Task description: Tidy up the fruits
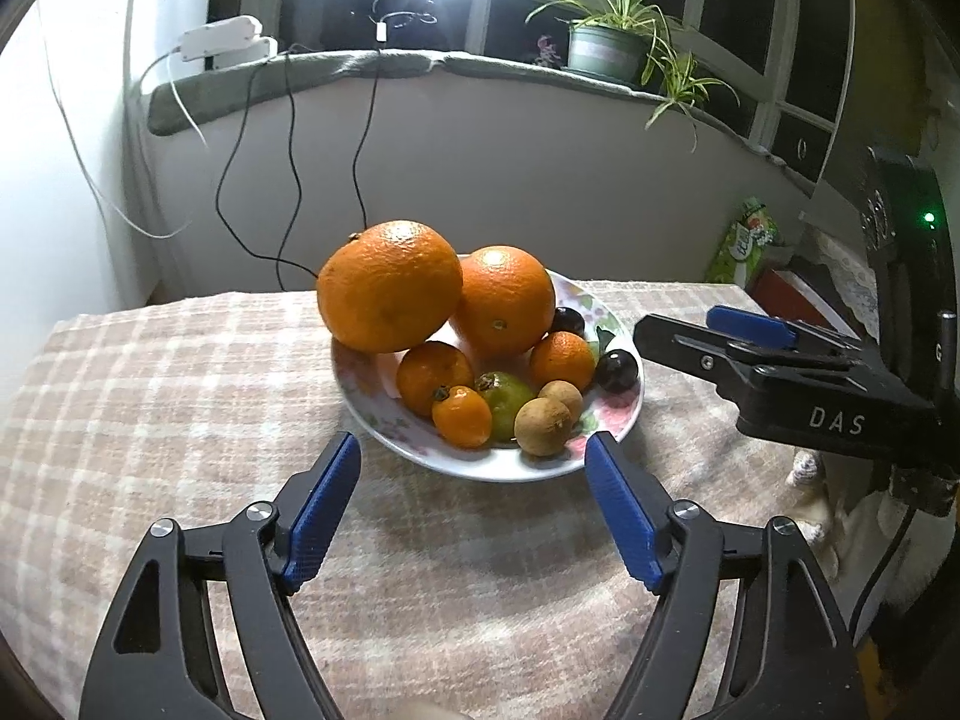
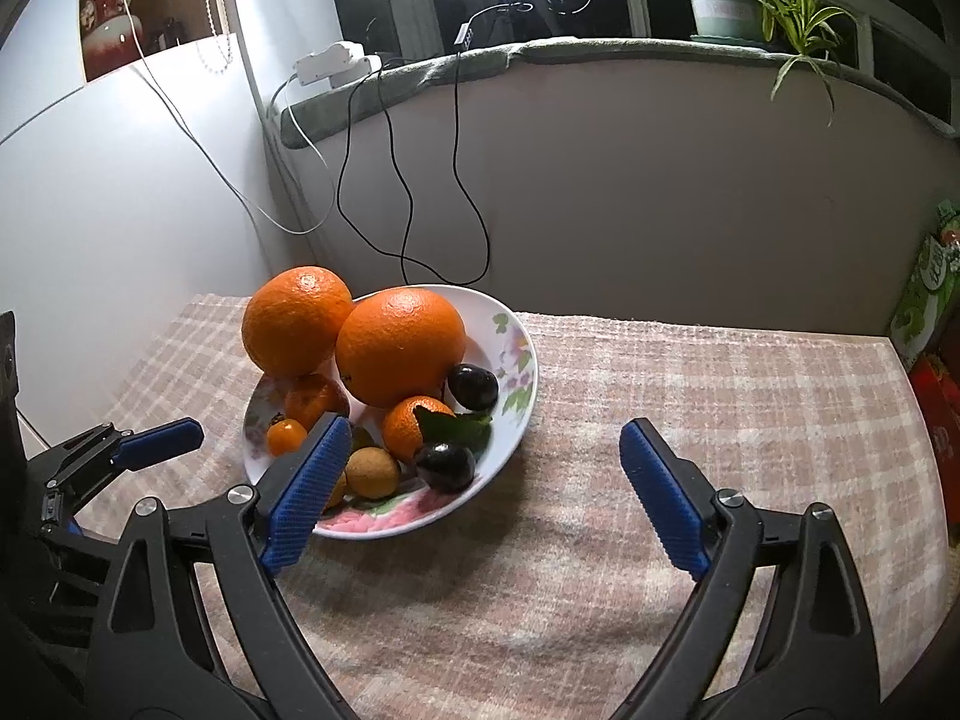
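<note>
A floral white plate (image 1: 624, 414) (image 2: 516, 324) sits on the checked tablecloth and holds two large oranges (image 1: 389, 285) (image 2: 399, 345), small tangerines (image 1: 561, 360) (image 2: 414, 423), a green fruit (image 1: 510, 399), brown longans (image 1: 543, 426) (image 2: 372, 471) and dark plums (image 1: 617, 369) (image 2: 473, 387). The leftmost large orange (image 2: 295, 319) overhangs the plate rim. My left gripper (image 1: 473, 450) is open and empty just in front of the plate. My right gripper (image 2: 485, 435) is open and empty, to the right of the plate; it also shows in the left wrist view (image 1: 696, 327).
The checked tablecloth (image 1: 180, 396) (image 2: 690, 396) covers the table. Black cables (image 1: 288, 168) hang down the wall behind it. A potted plant (image 1: 606, 48) stands on the sill. A green packet (image 2: 924, 294) and red boxes stand at the right edge.
</note>
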{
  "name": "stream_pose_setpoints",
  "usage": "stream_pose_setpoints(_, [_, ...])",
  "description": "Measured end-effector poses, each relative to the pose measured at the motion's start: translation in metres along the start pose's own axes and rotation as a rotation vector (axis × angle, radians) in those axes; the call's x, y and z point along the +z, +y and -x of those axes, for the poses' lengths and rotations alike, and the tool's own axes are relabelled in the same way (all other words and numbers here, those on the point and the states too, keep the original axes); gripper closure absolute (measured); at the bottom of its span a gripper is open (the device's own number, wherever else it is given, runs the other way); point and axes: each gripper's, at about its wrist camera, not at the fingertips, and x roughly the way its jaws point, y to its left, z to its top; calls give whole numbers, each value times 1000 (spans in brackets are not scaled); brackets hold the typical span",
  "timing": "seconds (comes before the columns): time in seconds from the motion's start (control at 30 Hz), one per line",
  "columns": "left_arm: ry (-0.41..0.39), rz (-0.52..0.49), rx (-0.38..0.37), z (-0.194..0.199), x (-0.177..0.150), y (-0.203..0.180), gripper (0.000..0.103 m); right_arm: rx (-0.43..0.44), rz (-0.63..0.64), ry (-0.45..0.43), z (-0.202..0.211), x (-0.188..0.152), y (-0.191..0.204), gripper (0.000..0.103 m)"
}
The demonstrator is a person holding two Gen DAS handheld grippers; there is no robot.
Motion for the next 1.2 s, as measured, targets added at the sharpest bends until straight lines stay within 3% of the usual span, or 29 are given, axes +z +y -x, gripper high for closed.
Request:
stream_pose_setpoints(0.4, [-80, -2, 68, 27, -9, -4, 22, -36, 50, -47, 32, -18, 16, 8])
stream_pose_setpoints(0.53, [-95, 12, 69, 36, -11, -2, 22, -46, 57, -74, 47, -23, 22, 1])
stream_pose_setpoints(1.2, [-136, 29, 73, 54, -16, -3, 22, -139, 45, -124, 76, -49, 25, 0])
